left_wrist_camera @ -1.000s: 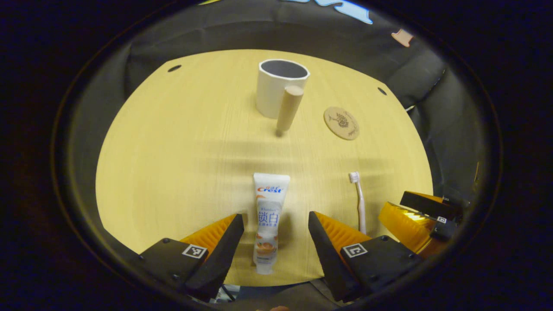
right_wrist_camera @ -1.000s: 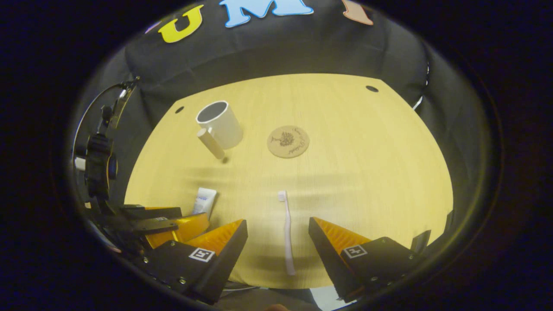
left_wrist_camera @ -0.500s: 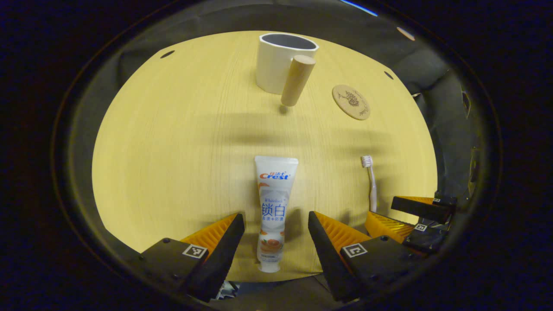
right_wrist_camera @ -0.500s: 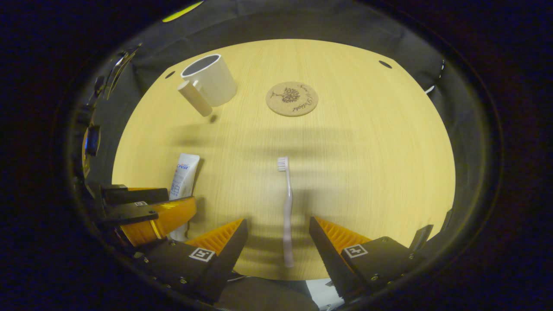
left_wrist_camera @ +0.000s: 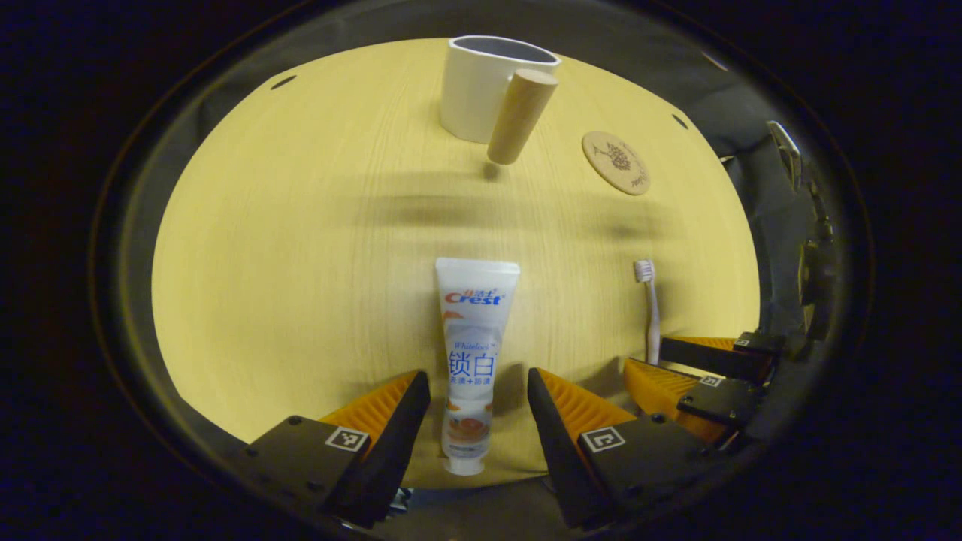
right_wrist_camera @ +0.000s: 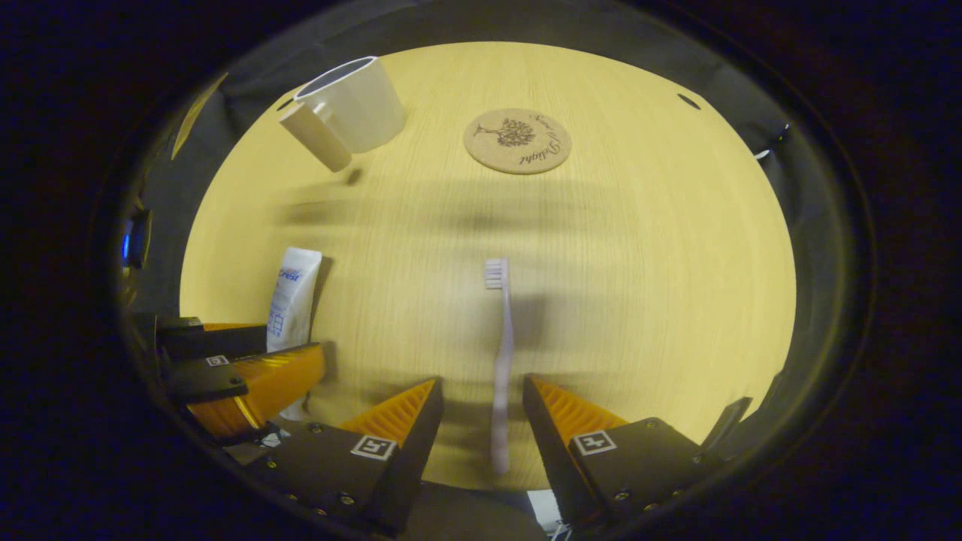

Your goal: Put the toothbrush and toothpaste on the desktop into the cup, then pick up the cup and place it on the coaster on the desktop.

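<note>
A white toothpaste tube (left_wrist_camera: 471, 338) lies flat on the wooden desktop (left_wrist_camera: 263, 263), cap end nearest me. My left gripper (left_wrist_camera: 478, 376) is open, its fingers on either side of the tube's lower part with gaps showing. A pale toothbrush (right_wrist_camera: 502, 353) lies with its bristles pointing away, and my right gripper (right_wrist_camera: 482, 383) is open astride its handle. The white cup (left_wrist_camera: 481, 86) with a wooden handle (left_wrist_camera: 520, 116) stands at the far side, empty as far as I can see. Right of it lies the round cork coaster (right_wrist_camera: 517, 140), bare.
In the right gripper view, the left gripper (right_wrist_camera: 240, 368) sits close at the left, beside the toothpaste (right_wrist_camera: 291, 297). In the left gripper view, the right gripper (left_wrist_camera: 699, 368) is near the toothbrush (left_wrist_camera: 650, 308). Small dark holes (right_wrist_camera: 688, 100) mark the desktop's far corners.
Both grippers have dropped lower and moved forward over the desktop, so tube and toothbrush sit deeper between the fingers. Each pair of fingers has narrowed a little.
</note>
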### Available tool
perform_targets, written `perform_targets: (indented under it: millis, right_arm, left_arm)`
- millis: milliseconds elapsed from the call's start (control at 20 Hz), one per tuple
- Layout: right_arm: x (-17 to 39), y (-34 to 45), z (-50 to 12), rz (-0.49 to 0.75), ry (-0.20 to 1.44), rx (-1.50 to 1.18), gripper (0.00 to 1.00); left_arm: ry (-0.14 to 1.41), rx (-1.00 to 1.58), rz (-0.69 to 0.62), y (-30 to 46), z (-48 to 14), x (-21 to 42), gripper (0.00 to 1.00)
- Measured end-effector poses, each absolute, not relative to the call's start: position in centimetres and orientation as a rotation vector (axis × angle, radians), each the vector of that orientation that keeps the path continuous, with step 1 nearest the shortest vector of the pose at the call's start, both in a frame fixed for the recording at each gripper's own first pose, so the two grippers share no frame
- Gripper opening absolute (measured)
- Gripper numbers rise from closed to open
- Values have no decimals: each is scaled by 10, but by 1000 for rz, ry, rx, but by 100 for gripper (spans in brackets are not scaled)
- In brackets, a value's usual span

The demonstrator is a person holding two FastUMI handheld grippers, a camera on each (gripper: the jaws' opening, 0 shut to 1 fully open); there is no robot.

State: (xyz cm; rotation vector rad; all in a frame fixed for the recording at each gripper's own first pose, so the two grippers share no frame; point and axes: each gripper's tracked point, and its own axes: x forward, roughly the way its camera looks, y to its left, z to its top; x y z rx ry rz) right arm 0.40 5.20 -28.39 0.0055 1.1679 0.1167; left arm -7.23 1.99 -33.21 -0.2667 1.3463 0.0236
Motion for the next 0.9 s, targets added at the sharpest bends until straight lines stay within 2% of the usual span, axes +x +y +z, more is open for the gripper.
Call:
perform_targets:
  millis: [50, 100, 300, 350, 400, 450, 550, 650, 750, 850, 900]
  right_arm:
    - [6, 52, -285, 118, 1169, 4, 70]
    - [7, 51, -285, 113, 1172, -4, 67]
    - [6, 49, -288, 99, 1202, -1, 67]
    - [3, 49, -286, 88, 1214, 24, 61]
    - [3, 49, -286, 93, 1218, 36, 42]
    - [2, 48, -288, 92, 1226, 30, 43]
    - [-1, 40, -290, 72, 1229, -17, 42]
    - [-1, 42, -291, 71, 1237, -2, 10]
    - [-1, 41, -289, 73, 1236, 8, 11]
    - [0, 37, -290, 73, 1227, -21, 11]
    - [7, 38, -298, 63, 1197, -11, 10]
  left_arm:
    - [1350, -264, 25, 20, -333, -72, 87]
    - [1349, -256, 24, 21, -334, -71, 87]
    - [1350, -255, 27, 21, -336, -72, 85]
    - [1346, -249, 31, 23, -336, -72, 84]
    - [1346, -244, 36, 24, -336, -73, 76]
    - [1340, -238, 40, 26, -337, -73, 75]
    - [1340, -233, 50, 29, -338, -74, 58]
    - [1336, -228, 57, 33, -339, -74, 53]
    - [1329, -238, 71, 35, -339, -73, 43]
    - [1324, -234, 68, 34, -339, -73, 42]
    - [1321, -226, 69, 34, -337, -73, 38]
